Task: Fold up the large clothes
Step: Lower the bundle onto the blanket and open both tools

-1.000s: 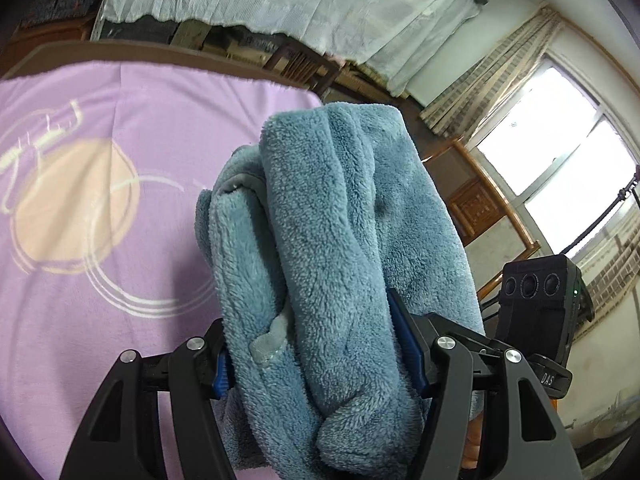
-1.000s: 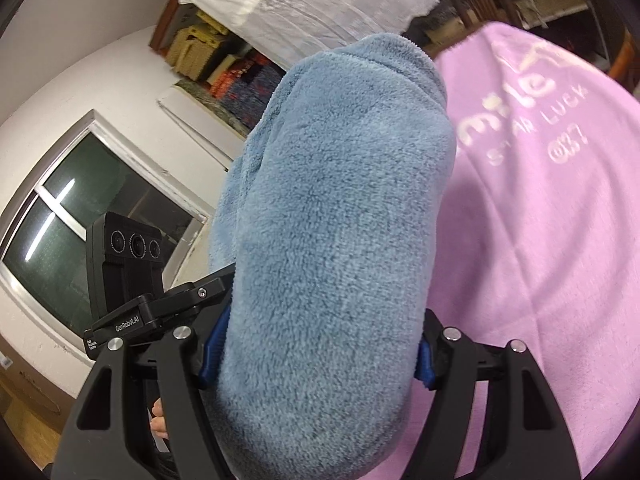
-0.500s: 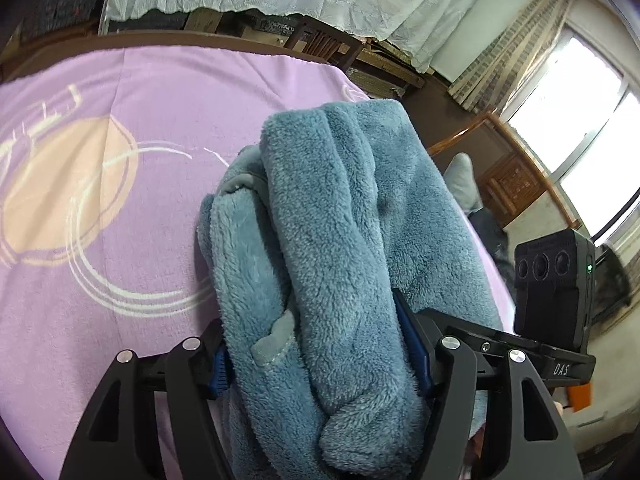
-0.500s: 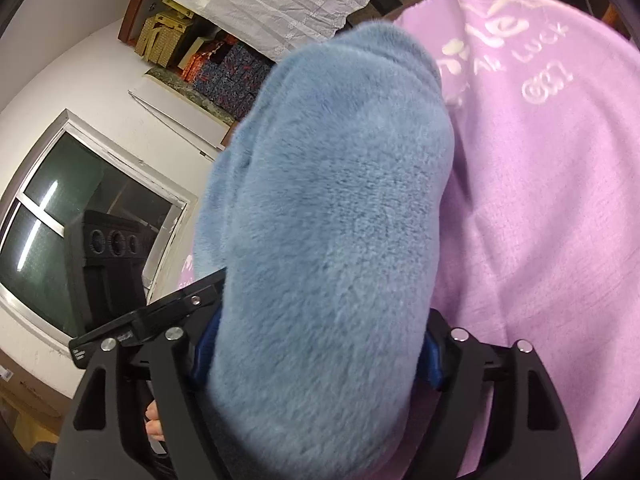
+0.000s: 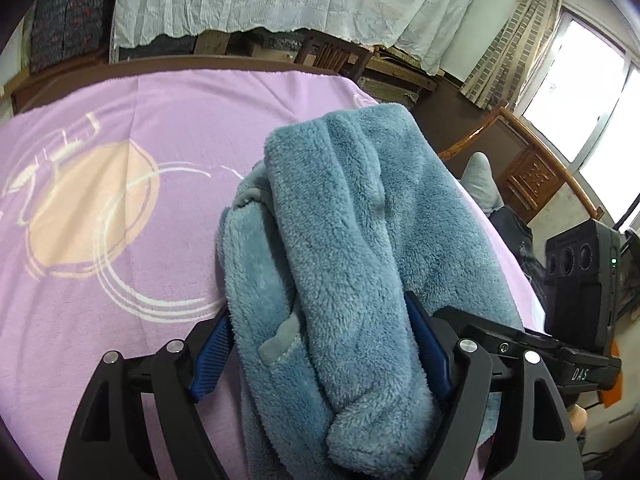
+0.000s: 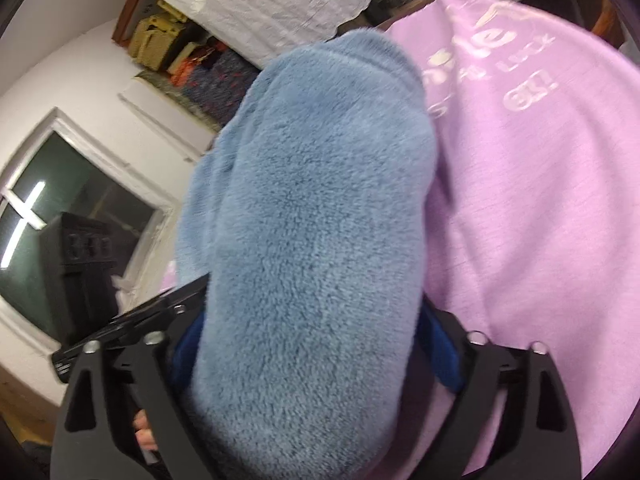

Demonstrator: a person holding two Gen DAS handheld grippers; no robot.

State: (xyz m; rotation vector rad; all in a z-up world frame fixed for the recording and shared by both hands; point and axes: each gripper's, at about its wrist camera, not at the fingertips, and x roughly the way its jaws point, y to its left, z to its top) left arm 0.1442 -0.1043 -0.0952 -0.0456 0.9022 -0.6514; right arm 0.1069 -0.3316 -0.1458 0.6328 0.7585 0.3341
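Your left gripper (image 5: 320,344) and right gripper (image 6: 316,356) have just been opening; jaws stand wide, pads easing off the bunched blue fleece garment (image 5: 340,240) still between them, draped onto the lilac blanket (image 5: 100,240).

Bare purple blanket (image 5: 120,280) lies open leftward; blue fleece garment (image 5: 340,260) fills the middle; wooden chair (image 5: 532,168) blocks right.
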